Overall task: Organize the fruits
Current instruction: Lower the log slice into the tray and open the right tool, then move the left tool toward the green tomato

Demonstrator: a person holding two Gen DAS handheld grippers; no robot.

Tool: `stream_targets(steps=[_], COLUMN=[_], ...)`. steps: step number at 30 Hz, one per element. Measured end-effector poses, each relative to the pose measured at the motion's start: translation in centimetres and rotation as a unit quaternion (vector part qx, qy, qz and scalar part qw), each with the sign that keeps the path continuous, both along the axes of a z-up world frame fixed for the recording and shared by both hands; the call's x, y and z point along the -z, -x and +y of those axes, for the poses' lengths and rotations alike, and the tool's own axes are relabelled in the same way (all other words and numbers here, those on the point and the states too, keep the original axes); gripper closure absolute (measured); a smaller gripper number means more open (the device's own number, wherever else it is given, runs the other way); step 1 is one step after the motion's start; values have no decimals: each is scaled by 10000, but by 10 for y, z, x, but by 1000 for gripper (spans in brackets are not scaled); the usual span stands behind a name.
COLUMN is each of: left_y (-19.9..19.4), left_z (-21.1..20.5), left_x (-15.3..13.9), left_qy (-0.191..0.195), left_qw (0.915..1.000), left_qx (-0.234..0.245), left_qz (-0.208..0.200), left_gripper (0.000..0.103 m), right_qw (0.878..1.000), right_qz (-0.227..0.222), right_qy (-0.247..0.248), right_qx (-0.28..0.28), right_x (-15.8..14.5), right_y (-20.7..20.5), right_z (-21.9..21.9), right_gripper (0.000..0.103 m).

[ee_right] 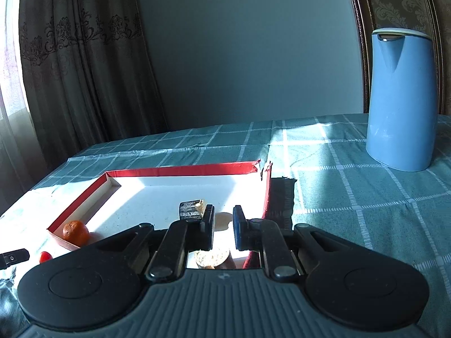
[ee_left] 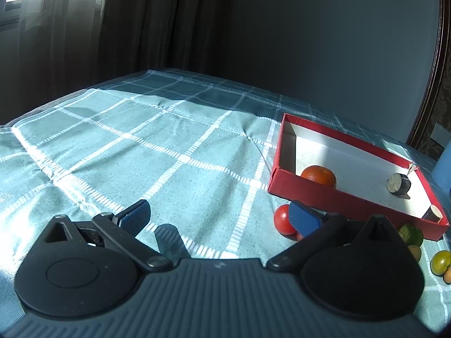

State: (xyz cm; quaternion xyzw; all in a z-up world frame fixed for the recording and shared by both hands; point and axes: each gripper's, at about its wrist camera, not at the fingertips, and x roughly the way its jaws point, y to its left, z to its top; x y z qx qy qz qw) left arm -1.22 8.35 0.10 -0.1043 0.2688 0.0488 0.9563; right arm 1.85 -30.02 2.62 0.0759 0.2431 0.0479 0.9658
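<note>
A red box [ee_left: 324,197] with a white floor lies on the checked cloth; it also shows in the right wrist view [ee_right: 180,171]. In it are an orange [ee_left: 319,176], a dark cut piece [ee_left: 398,183] and another cut piece [ee_left: 432,213] in the near corner. My left gripper [ee_left: 220,217] is open and empty over the cloth, left of a red tomato [ee_left: 283,219] outside the box. My right gripper [ee_right: 222,226] hovers over the box, jaws narrowly apart and empty, above a cut piece [ee_right: 212,257]. The other piece [ee_right: 191,209] lies just beyond its left finger.
Green and yellow small fruits [ee_left: 411,233] [ee_left: 441,259] lie on the cloth by the box's near corner. A tall blue jug [ee_right: 401,98] stands at the back right. The table's far edge meets dark curtains [ee_right: 84,70] and a wall.
</note>
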Motion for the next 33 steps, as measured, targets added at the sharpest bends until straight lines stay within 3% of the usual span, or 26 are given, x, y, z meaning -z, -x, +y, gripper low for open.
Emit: stream_targets(steps=[4,5,7,8,9,18,26,33], left_y=[0,-1,-1,-1,-2,-2,-1,13], left_z=[-1,-2,-3,-4,-5,-11,-13,-18], left_x=[0,0,0,0,1,1,0,-5], left_qy=[-51,-73,-127,-151,-174,-405,-480,-523], left_qw=[10000,10000,9999,9999,9998,9991,9987,9978], left_qx=[-6,-1,2,9,39,7,38,368], left_qz=[27,38,47,55,83,152,176,-170], left_gripper=[0,0,0,0,0,0,0,0], right_qw=[9990,9977,9942,9921,9901,9858,9862,9877], right_qz=[180,295,592,769,884,1017,1034,1001], right_qy=[206,339,433,435,473,779,661,507], right_qx=[364,508,787,889,978,1082,1109,1090], right_x=[9,14,25,31,37,46,46,46], right_y=[28,33,39,40,42,44,43,45], right_z=[-8,-10,-15,-18,-19,-12,-15,-20], right_gripper=[88,83,62,33,11,9,7,7])
